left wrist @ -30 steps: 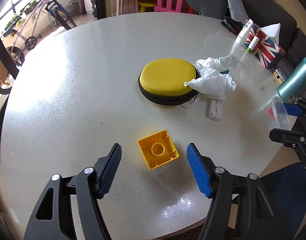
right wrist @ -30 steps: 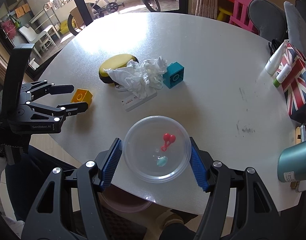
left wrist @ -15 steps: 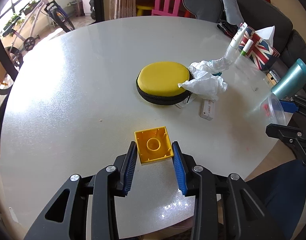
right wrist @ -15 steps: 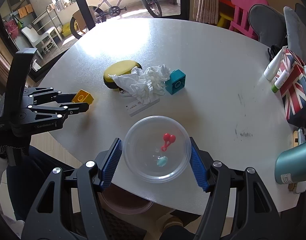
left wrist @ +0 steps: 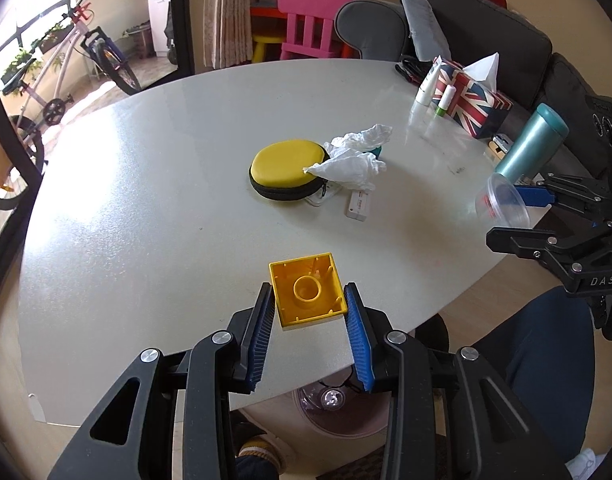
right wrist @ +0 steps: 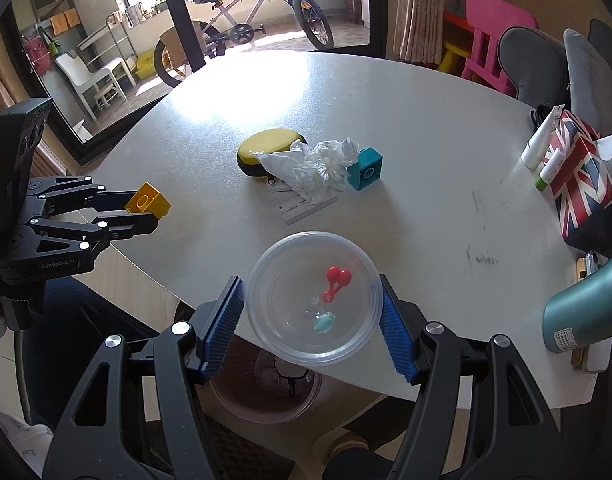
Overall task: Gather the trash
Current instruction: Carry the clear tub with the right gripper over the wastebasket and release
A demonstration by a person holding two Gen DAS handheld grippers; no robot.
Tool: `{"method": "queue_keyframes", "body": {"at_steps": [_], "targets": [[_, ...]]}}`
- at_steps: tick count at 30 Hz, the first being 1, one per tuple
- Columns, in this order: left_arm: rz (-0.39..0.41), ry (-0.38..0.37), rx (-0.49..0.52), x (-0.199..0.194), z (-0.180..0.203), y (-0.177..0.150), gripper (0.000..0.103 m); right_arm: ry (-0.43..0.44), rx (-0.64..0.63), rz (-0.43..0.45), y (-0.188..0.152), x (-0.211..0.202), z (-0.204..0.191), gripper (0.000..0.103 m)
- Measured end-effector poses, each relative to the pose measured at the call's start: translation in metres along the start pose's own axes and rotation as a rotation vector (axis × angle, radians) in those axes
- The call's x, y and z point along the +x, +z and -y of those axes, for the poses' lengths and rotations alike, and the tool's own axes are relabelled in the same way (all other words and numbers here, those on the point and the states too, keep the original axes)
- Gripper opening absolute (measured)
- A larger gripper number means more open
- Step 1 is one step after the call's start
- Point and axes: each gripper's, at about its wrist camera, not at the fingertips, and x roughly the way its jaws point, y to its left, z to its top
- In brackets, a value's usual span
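Jaws: left gripper (left wrist: 309,300) clamped on yellow block (left wrist: 306,289), lifted near table (left wrist: 146,184) edge; right gripper (right wrist: 312,308) pinching clear bowl (right wrist: 312,298), right of block, above bin (right wrist: 266,396).

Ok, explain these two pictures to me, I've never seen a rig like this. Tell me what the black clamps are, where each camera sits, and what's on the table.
No robot: a person holds two hand-held clamps, each with a fisheye camera looking along its blue-padded jaws. The left gripper is shut on a yellow plastic building block; the right gripper clamps a clear round plastic tub. Each view also shows the other clamp. On the round white table lie a yellow zipped pouch, crumpled white tissue, a teal block and a Union Jack tissue box.
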Motion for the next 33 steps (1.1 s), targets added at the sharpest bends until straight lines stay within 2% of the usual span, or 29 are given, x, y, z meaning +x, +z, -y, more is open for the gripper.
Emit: {"method": "queue_keyframes", "body": {"at_steps": [11, 23, 24, 25, 26, 33], "targets": [[0.061, -0.024, 0.014, -0.043, 0.021, -0.022, 0.035, 0.075, -0.074, 0.016, -0.024, -0.029, -0.038, 0.065], [0.06, -0.033, 0.006, -0.057, 0.021, -0.043, 0.035, 0.183, -0.151, -0.064, -0.049, -0.017, -0.074, 0.066], [0.061, -0.033, 0.006, -0.058, 0.021, -0.042, 0.035, 0.186, -0.158, -0.068, -0.05, -0.016, -0.076, 0.069], [0.062, -0.032, 0.006, -0.058, 0.021, -0.043, 0.035, 0.185, -0.161, -0.066, -0.05, -0.016, -0.078, 0.08], [0.063, -0.032, 0.005, -0.059, 0.02, -0.043, 0.035, 0.182, -0.16, -0.06, -0.05, -0.017, -0.078, 0.085], [0.056, -0.043, 0.014, -0.056, 0.024, -0.044, 0.035, 0.162, -0.122, -0.04, -0.047, -0.022, -0.068, 0.091]]}}
